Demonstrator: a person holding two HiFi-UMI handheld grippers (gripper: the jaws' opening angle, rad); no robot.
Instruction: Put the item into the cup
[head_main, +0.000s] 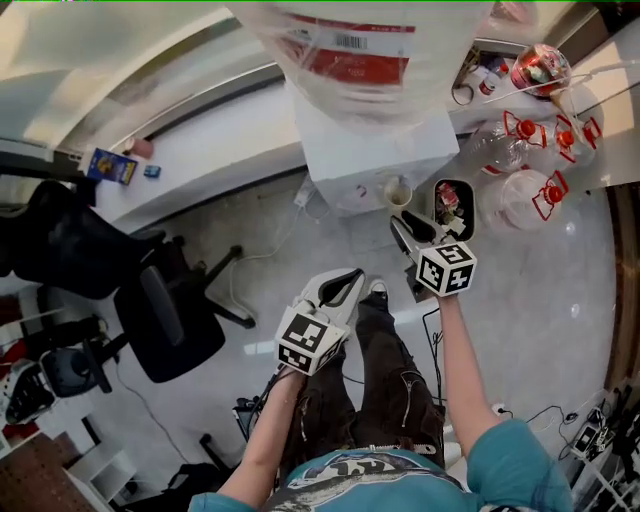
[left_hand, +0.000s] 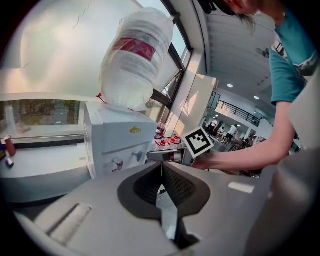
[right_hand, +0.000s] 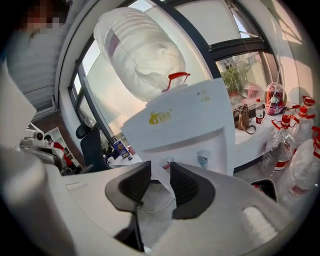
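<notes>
We get hard daylight through the windows (right_hand: 235, 30), and it washes the water bottle (right_hand: 142, 55) nearly white. The glossy floor (head_main: 560, 330) shows small glare spots (shadows there are faint). All views bow at the edges; both gripper views sit in dark round vignettes, with the left gripper (left_hand: 161, 170) soft and blurred up close.

A white water dispenser (head_main: 370, 150) carries an upturned bottle (head_main: 345, 50); a black office chair (head_main: 165, 310) stands well left; clear jugs (head_main: 525, 195) cluster right.
</notes>
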